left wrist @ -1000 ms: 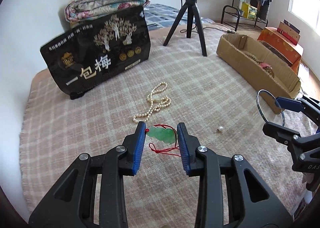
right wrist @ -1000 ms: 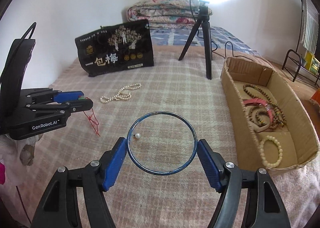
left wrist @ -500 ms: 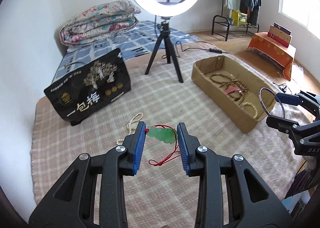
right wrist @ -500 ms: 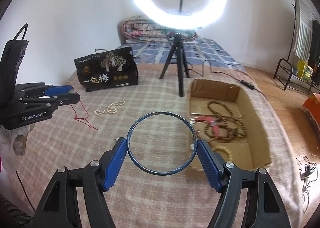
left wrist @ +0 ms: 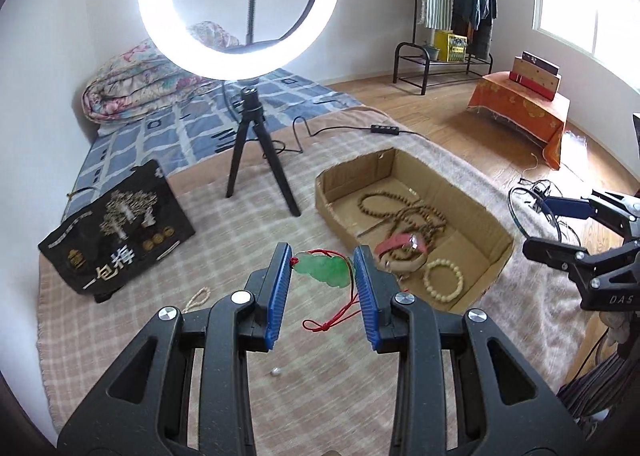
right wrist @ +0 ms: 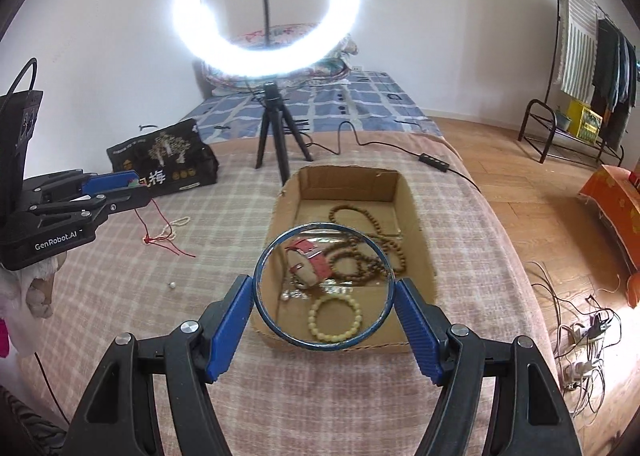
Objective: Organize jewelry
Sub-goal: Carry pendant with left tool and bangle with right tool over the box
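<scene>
My left gripper is shut on a green jade pendant whose red cord hangs down; it is held up above the blanket, left of the cardboard box. My right gripper is shut on a blue bangle, held up over the near end of the box. The box holds brown bead strings, a red strap and a cream bead bracelet. A pearl necklace and a loose pearl lie on the blanket.
A ring light on a black tripod stands behind the box. A black gift bag lies at the left. A folded quilt is at the back. A cable with a switch runs off the bed's right side.
Both grippers have risen and swung right toward the box, each still holding its item. The right gripper with the bangle has come from over the blanket to over the box's near end.
</scene>
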